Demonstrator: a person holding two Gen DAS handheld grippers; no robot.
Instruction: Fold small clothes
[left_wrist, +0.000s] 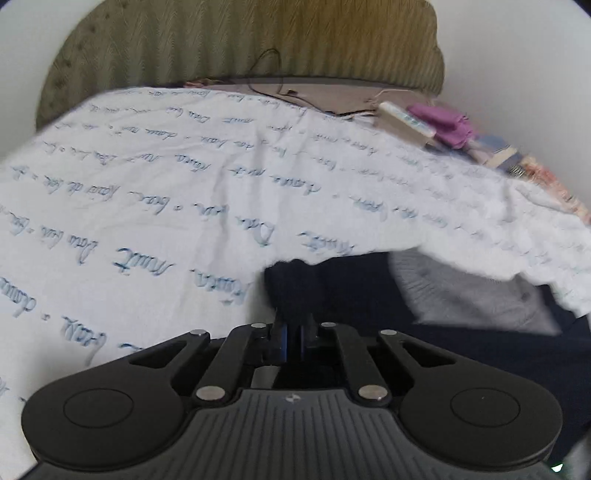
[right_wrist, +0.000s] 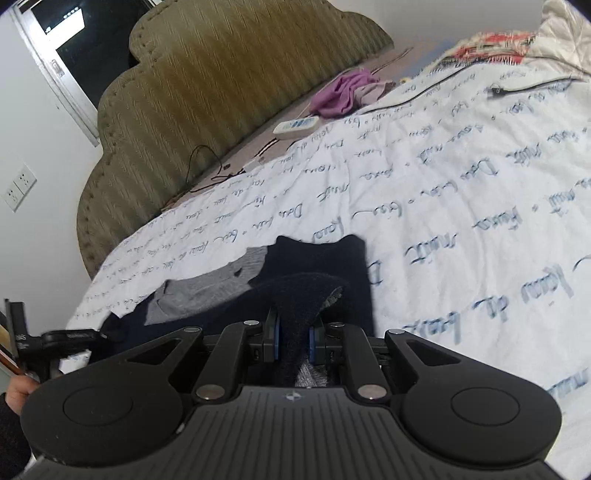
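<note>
A small dark navy garment (right_wrist: 325, 266) with a grey inner part (right_wrist: 218, 284) lies on a white bedsheet with blue script (right_wrist: 443, 184). My right gripper (right_wrist: 293, 339) is shut on a bunched fold of the navy cloth, lifted a little above the rest. My left gripper (left_wrist: 293, 339) is shut on the navy garment's edge (left_wrist: 291, 284) low over the sheet (left_wrist: 147, 203); the grey part (left_wrist: 472, 291) lies to its right. The left gripper also shows at the left edge of the right wrist view (right_wrist: 70, 338).
An olive padded headboard (right_wrist: 207, 92) stands behind the bed. A purple cloth (right_wrist: 343, 94), a white remote (right_wrist: 295, 127) and black cables (right_wrist: 207, 166) lie near it. A black cable (right_wrist: 517, 88) crosses the sheet at far right. Wall sockets (right_wrist: 18, 186) are at left.
</note>
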